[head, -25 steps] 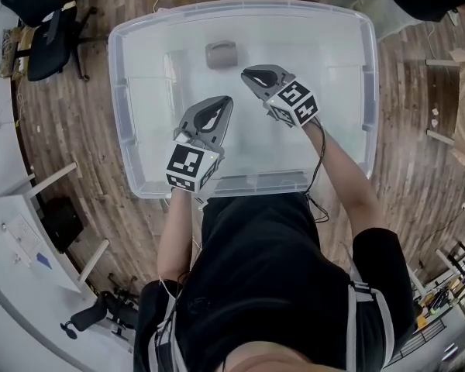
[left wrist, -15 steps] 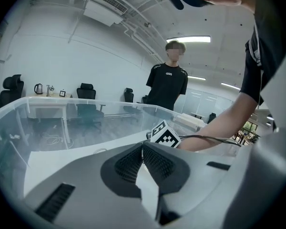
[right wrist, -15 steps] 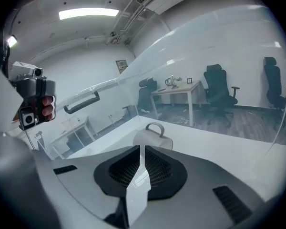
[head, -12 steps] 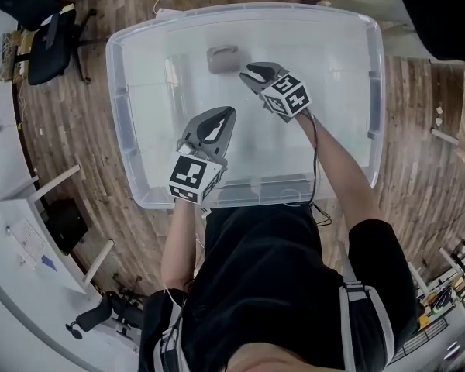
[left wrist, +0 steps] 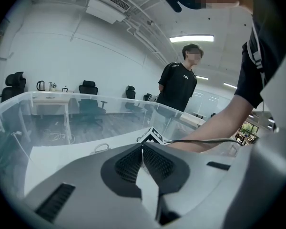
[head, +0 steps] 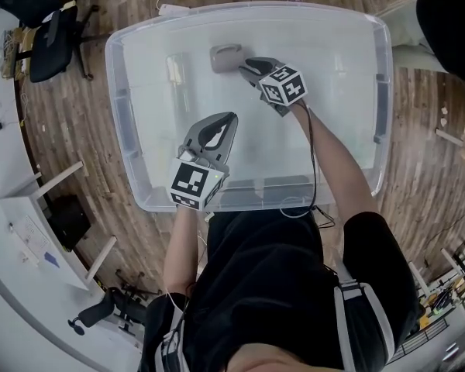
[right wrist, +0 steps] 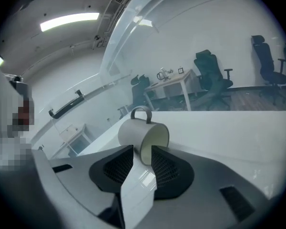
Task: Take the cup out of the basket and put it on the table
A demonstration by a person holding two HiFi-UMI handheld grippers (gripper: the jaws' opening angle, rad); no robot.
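Note:
A grey cup lies on its side on the white floor of a clear plastic basket, near the far wall, handle up. My right gripper is inside the basket right beside the cup. In the right gripper view the cup's open rim sits at the tips of my right gripper; its jaws are opening and the pads stand apart from the cup. My left gripper hovers over the basket's near half, shut and empty, as the left gripper view shows.
The basket's tall clear walls surround both grippers. Office chairs stand at the upper left on the wooden floor, a white desk at the left. A person stands beyond the basket's far right corner.
My right gripper has moved forward and left up to the cup, and its jaws have come apart. The left gripper has stayed nearly in place.

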